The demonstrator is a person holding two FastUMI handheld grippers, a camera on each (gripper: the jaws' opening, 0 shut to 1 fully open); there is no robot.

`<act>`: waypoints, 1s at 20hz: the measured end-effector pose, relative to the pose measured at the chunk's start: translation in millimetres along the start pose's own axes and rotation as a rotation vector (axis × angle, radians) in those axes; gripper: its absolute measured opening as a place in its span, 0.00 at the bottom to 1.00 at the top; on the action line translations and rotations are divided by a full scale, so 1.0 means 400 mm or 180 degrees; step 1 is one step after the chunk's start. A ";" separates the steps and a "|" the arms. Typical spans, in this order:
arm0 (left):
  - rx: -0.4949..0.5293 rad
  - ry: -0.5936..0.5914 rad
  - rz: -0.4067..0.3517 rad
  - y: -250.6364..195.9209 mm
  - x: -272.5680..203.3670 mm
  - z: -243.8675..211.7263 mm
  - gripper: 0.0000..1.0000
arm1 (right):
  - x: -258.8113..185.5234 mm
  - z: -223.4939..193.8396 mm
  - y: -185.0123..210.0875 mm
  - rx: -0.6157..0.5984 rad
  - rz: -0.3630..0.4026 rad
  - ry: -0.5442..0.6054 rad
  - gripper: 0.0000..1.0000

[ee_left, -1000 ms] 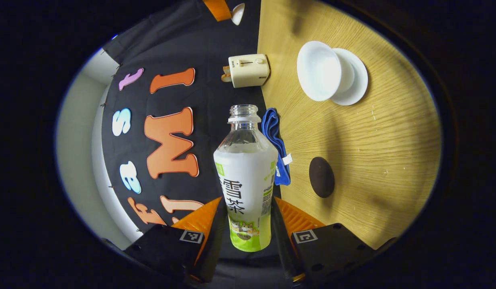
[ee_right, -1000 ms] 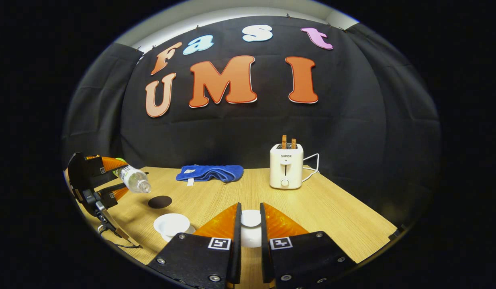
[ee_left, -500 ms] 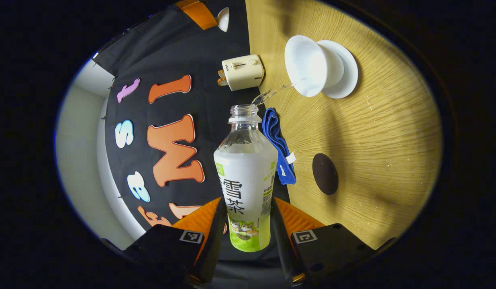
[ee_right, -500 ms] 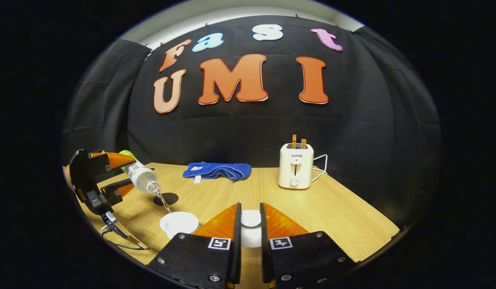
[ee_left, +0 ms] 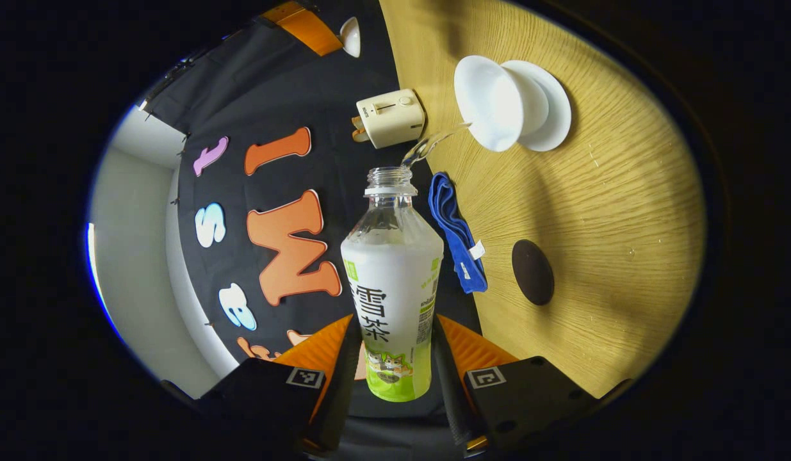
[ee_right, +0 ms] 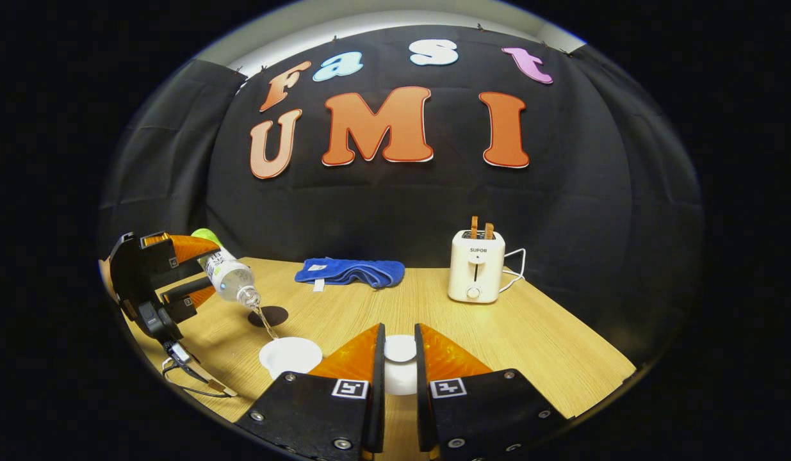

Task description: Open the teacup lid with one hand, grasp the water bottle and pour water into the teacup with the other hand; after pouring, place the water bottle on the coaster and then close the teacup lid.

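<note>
A clear water bottle (ee_left: 392, 282) with a white and green label, uncapped, sits tipped between the fingers of my left gripper (ee_left: 395, 320), which is shut on it. A thin stream of water (ee_left: 433, 139) runs from its mouth into the open white teacup (ee_left: 491, 102) on its saucer (ee_left: 555, 115). The dark round coaster (ee_left: 533, 272) lies bare on the table. My right gripper (ee_right: 398, 326) is shut on the white teacup lid (ee_right: 400, 358), held to the right of the teacup (ee_right: 291, 354). Farther left, the left gripper (ee_right: 209, 269) tilts the bottle (ee_right: 232, 282) over the cup.
A folded blue cloth (ee_right: 350, 272) lies at the back of the wooden table (ee_right: 536, 346). A cream toaster (ee_right: 476, 266) with two slices stands at the back right, its cord trailing behind. A cable (ee_right: 190, 371) hangs below the left gripper.
The left gripper tipped the bottle further and moved it toward the teacup. Water began to pour half a second ago and still flows. The right gripper keeps the lid still.
</note>
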State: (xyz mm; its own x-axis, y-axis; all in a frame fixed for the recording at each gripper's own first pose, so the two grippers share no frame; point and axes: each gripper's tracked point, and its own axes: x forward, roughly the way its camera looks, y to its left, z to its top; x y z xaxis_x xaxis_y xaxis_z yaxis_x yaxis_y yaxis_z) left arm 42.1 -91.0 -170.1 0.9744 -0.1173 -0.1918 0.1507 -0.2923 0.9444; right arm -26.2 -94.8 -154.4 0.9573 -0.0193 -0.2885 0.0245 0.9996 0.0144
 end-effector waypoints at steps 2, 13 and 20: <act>0.0042 -0.0005 0.0029 0.009 0.002 0.001 0.66 | -0.001 -0.002 0.002 -0.0018 0.0006 0.0003 0.21; 0.0338 -0.0081 0.0175 0.042 0.006 0.012 0.66 | -0.007 0.005 0.007 -0.0081 0.0036 -0.0033 0.21; 0.0514 -0.0117 0.0268 0.068 0.005 0.017 0.66 | -0.007 0.006 0.009 -0.0138 0.0042 -0.0035 0.21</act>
State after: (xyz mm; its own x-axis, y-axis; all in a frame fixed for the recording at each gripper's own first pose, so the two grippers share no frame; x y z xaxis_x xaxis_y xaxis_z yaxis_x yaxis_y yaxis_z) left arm 46.9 -105.5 -146.6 0.9752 -0.1816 -0.1263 0.0372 -0.4282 0.9029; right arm -28.1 -91.4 -151.1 0.9606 -0.0061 -0.2779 -0.0005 0.9997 -0.0235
